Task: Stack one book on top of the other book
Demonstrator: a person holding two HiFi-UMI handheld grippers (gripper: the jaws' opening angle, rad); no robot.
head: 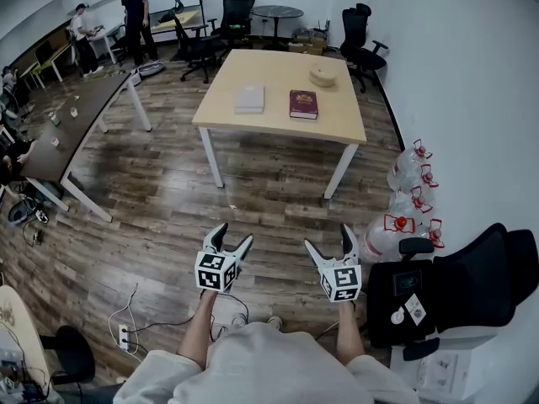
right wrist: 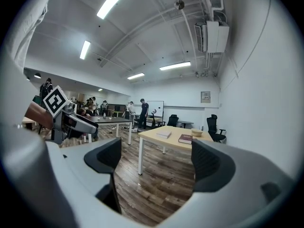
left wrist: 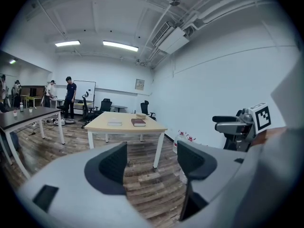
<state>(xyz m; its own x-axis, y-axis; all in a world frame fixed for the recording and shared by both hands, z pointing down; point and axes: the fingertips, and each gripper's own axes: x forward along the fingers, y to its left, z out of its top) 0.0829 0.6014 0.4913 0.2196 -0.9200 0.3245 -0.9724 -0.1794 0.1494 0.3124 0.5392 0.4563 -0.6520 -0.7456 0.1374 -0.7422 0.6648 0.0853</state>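
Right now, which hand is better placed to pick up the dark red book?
Right, probably. The dark red book lies on the right half of the table, ahead of the right tongs; the left tongs face the white book. Both are open, empty and far off.

The table (head: 278, 126) stands at upper centre of the frame; on it the left book (head: 249, 99) and right book (head: 303, 104) lie apart, a bowl (head: 322, 75) behind the right one. My left gripper (head: 234, 234) and right gripper (head: 327, 236) sit lower centre.
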